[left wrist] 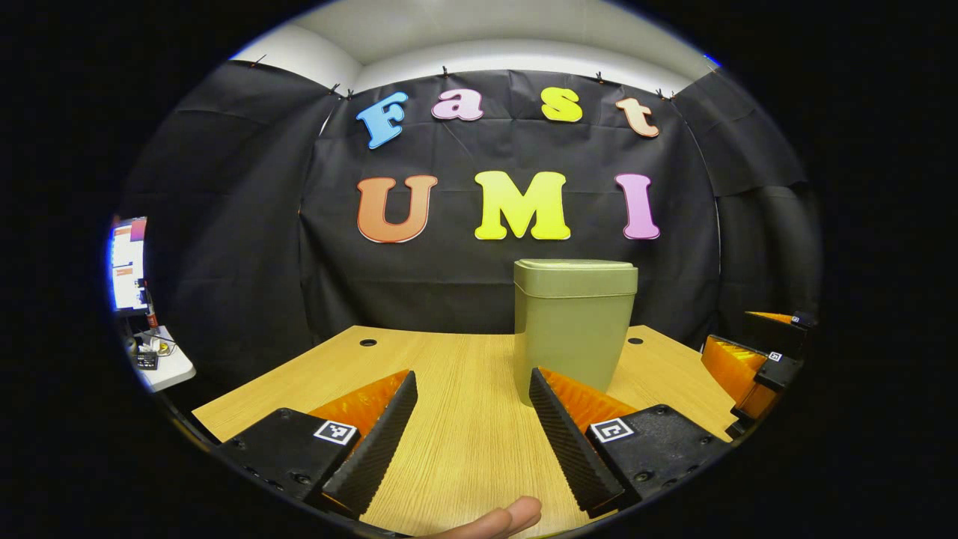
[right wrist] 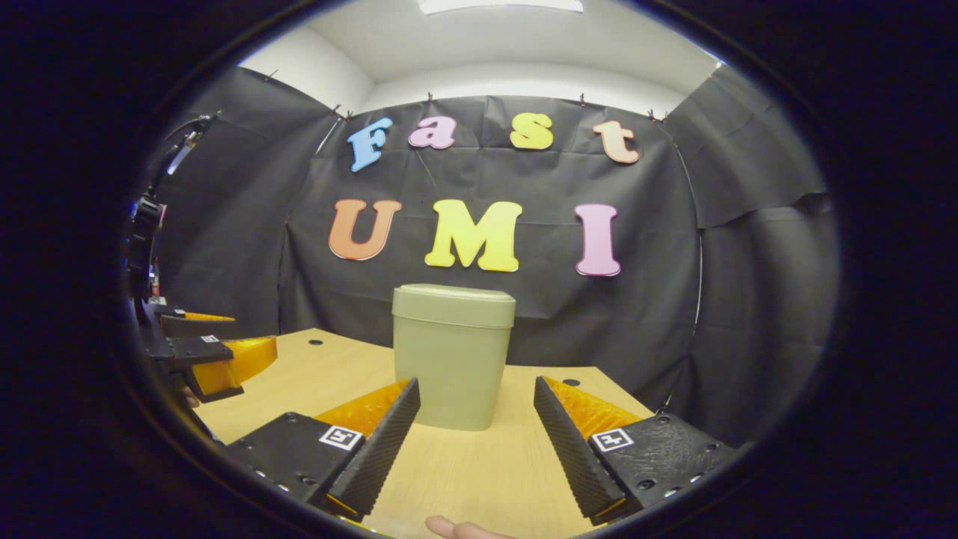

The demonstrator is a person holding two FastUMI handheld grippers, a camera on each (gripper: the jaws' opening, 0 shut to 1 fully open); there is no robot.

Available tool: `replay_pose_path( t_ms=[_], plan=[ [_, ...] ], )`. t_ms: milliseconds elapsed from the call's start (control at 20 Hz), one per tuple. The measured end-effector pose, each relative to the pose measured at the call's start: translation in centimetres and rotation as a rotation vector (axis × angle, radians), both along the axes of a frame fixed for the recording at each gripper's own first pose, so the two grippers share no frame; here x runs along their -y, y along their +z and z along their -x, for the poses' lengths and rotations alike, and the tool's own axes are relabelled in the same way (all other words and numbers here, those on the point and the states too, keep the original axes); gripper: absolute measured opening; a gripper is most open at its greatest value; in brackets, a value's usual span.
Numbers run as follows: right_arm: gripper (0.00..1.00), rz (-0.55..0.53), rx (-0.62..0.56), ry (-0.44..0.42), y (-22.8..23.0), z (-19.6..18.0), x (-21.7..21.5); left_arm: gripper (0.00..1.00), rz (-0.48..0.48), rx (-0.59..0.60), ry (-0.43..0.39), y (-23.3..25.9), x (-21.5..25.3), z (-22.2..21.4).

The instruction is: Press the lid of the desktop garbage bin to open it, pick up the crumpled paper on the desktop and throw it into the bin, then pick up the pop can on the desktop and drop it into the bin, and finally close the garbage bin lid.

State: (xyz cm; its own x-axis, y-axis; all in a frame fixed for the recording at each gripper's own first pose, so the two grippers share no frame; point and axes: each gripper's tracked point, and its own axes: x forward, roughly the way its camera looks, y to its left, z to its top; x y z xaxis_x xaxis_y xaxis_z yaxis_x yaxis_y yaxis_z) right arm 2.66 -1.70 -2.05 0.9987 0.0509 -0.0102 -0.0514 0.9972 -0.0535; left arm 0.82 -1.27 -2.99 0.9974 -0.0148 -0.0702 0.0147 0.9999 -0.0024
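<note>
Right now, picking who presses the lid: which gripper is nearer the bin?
Roughly level, maybe left. Left gripper sits left of the bin; right gripper faces it nearly head-on.

Cloth-walled recording booth, wooden desk [left wrist: 464, 419]

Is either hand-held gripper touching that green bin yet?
Apart. In the right gripper view, bare desk lies between the right hand-held gripper and the bin; the left hand-held gripper hangs well aside.

The bin's [left wrist: 575, 329] lower front corner sits behind the left gripper's finger [left wrist: 563, 438]. A screen [left wrist: 129, 263] at the edge is cut off, possibly a monitor. A fingertip [left wrist: 503, 518] is cropped.
</note>
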Motion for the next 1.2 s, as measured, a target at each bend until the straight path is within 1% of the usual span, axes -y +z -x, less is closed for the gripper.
replay_pose_path(
  t_ms=[100,250,300,350,400,550,600,1000,1050,1100,1150,1200],
  plan=[
    [0.95,-0.008,-0.005,0.022,-0.2,0.2,-0.3,0.97,-0.008,-0.001,-0.006,0.0,0.3,0.0],
    [0.95,0.007,-0.001,0.004,-0.2,-0.1,0.1,0.97,-0.010,-0.001,-0.008,-0.1,0.4,0.0],
    [0.97,0.004,-0.001,0.013,-0.2,0.1,-0.2,0.97,-0.011,-0.002,-0.006,-0.1,0.2,-0.1],
    [0.95,0.000,0.000,0.020,-0.1,0.3,-0.5,0.97,-0.011,-0.003,-0.008,-0.1,0.3,-0.1],
    [0.98,0.003,0.005,0.022,0.0,0.3,-0.5,0.97,-0.012,-0.004,-0.007,-0.2,0.4,0.0],
    [0.98,0.017,0.028,0.021,0.3,0.6,-0.7,0.97,-0.016,-0.007,-0.006,-0.3,0.4,-0.1],
    [0.95,0.021,0.030,0.026,0.3,0.7,-0.9,0.97,-0.016,-0.009,-0.005,-0.4,0.3,-0.2],
    [0.95,0.030,0.019,0.046,-0.2,0.8,-1.7,0.97,-0.028,-0.013,-0.015,-0.6,0.8,-0.1],
    [0.98,0.030,0.019,0.047,-0.3,0.7,-1.8,0.97,-0.029,-0.014,-0.015,-0.6,0.8,-0.2],
    [0.95,0.031,0.019,0.048,-0.3,0.7,-1.8,0.97,-0.032,-0.015,-0.014,-0.5,0.8,-0.2],
    [0.98,0.031,0.018,0.048,-0.3,0.7,-1.8,0.97,-0.032,-0.016,-0.013,-0.6,0.9,-0.3],
    [0.95,0.031,0.017,0.048,-0.3,0.7,-1.8,0.97,-0.032,-0.018,-0.013,-0.7,0.8,-0.3]
  ],
)
